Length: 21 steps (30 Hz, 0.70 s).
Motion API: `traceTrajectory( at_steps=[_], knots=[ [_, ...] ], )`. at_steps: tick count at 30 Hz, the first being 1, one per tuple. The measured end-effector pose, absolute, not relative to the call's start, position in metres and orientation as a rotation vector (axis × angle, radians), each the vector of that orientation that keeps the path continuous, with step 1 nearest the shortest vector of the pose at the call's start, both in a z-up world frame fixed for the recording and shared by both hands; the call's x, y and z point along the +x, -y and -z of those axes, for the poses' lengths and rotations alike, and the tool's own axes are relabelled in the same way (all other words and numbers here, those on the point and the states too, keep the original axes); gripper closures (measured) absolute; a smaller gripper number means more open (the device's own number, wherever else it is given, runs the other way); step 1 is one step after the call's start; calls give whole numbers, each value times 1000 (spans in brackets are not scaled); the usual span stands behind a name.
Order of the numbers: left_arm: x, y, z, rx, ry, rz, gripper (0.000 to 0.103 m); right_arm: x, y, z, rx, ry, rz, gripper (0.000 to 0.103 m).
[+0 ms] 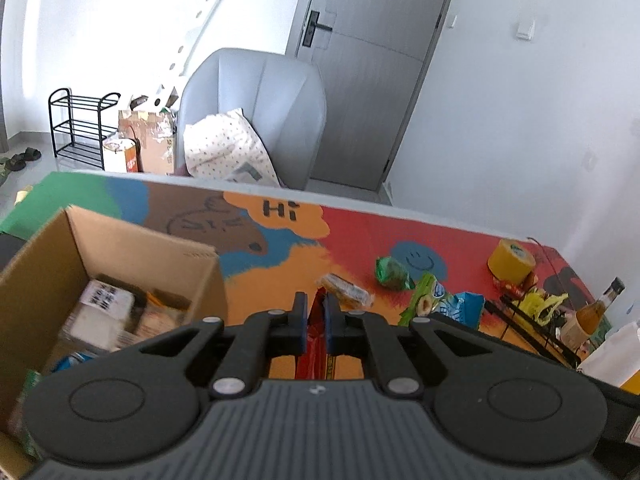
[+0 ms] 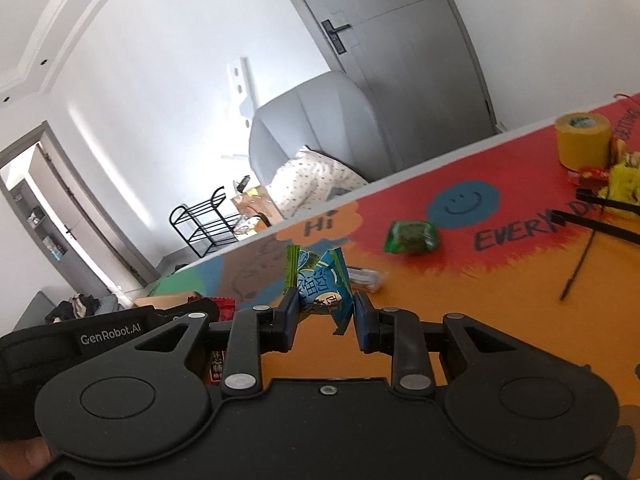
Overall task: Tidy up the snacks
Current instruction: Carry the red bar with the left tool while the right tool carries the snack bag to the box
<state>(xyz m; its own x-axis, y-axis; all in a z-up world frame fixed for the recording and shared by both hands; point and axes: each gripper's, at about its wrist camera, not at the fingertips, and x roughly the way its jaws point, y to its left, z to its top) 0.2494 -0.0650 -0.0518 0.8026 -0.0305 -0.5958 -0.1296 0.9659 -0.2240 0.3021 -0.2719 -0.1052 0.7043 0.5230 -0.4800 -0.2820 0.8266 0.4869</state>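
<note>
The left gripper [image 1: 316, 312] is clenching a red packet [image 1: 316, 344], long axis running along its fingers, beside the cardboard box [image 1: 120, 248] at the tabletop's [image 1: 380, 232] left end. The right gripper [image 2: 325, 312] is gripping an upright blue packet [image 2: 324, 288] above the tabletop.

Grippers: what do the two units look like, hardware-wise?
Both match: the left gripper and right gripper have matte black linkage arms with silver pivot pins, round caps on the body, and black fingers with blue pads. A black strap reading "GenRobot.AI" shows in the right wrist view.
</note>
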Motion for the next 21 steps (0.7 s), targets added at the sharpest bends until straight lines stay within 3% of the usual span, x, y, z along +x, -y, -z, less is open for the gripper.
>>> traceTrajectory(
  at_steps=[21],
  knots=[
    [211, -12, 21, -277, -568, -135, 96, 286, 197, 77, 354, -624, -579, 76]
  ],
)
